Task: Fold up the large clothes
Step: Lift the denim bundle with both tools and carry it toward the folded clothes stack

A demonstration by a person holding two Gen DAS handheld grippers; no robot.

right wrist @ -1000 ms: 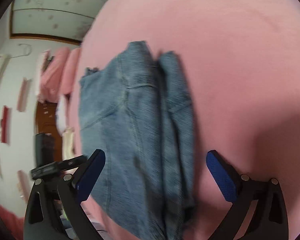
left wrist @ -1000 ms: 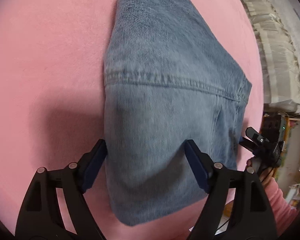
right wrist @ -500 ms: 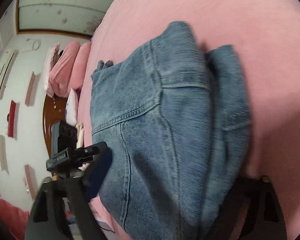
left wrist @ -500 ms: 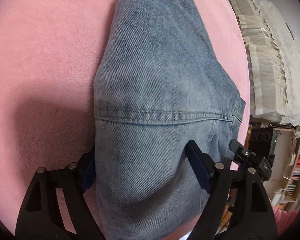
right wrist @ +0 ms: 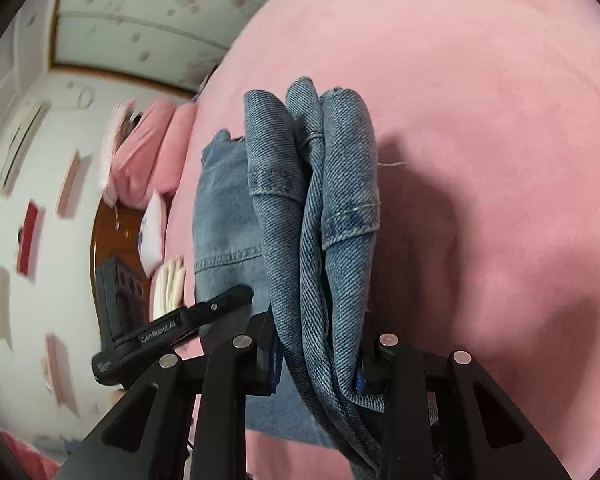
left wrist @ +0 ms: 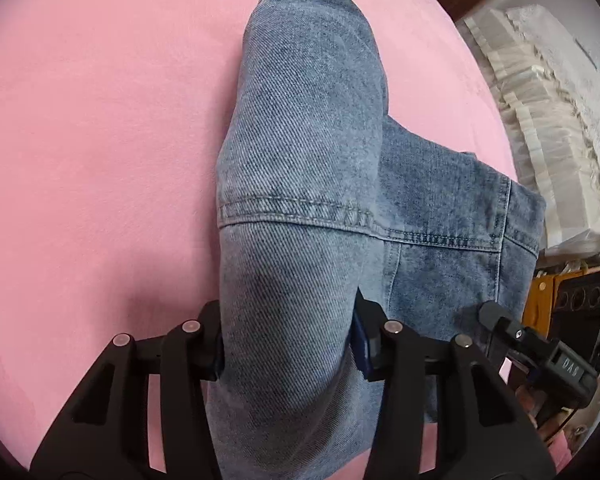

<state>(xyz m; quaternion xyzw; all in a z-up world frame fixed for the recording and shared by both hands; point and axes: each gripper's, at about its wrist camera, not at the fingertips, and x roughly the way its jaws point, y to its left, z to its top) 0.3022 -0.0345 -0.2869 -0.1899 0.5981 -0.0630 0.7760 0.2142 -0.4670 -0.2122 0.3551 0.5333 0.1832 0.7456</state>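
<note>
Blue denim jeans [left wrist: 308, 168] lie partly folded on a pink blanket [left wrist: 100, 120]. My left gripper [left wrist: 286, 344] is shut on a thick fold of the jeans near their lower end. In the right wrist view my right gripper [right wrist: 316, 364] is shut on several bunched layers of the jeans [right wrist: 324, 208], which stand up between its fingers above the blanket [right wrist: 480, 120]. The right gripper also shows at the right edge of the left wrist view [left wrist: 540, 356].
A white lace-covered pile [left wrist: 552, 132] and shelves [left wrist: 568, 292] stand beyond the bed's right edge. Pink pillows [right wrist: 144, 152] and a wooden headboard [right wrist: 112, 236] lie at the far end. The left gripper's body [right wrist: 172, 332] is close beside the right one.
Both grippers went from open around the jeans to shut on them. The denim is now gathered into bunched folds between the fingers and lifted.
</note>
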